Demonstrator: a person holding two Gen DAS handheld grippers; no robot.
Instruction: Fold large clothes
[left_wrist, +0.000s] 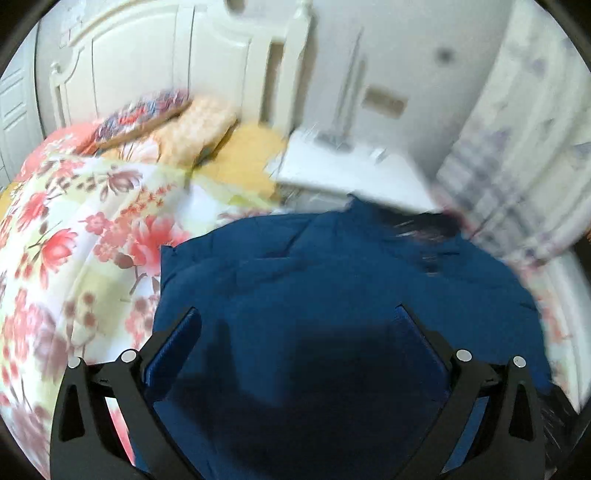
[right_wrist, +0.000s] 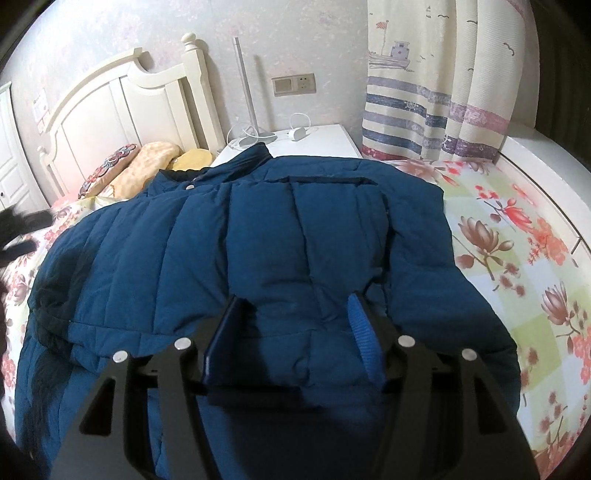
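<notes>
The puffy dark blue padded jacket (right_wrist: 236, 236) lay spread on the bed with the flowered sheet (right_wrist: 517, 258), its collar near the white bedside table (right_wrist: 317, 142). Bare sheet showed on both sides. The right gripper (right_wrist: 295, 306) stood half open around a puffy fold. The left gripper (left_wrist: 299, 317) hung wide open and empty. Only the right view was sharp and showed the striped curtain (right_wrist: 424, 110) clearly.

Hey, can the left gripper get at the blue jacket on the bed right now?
Probably yes. The left gripper hangs open right over the blue jacket on the flowered bedspread, with nothing between its fingers and the cloth. The view is blurred, so contact is unclear.
</notes>
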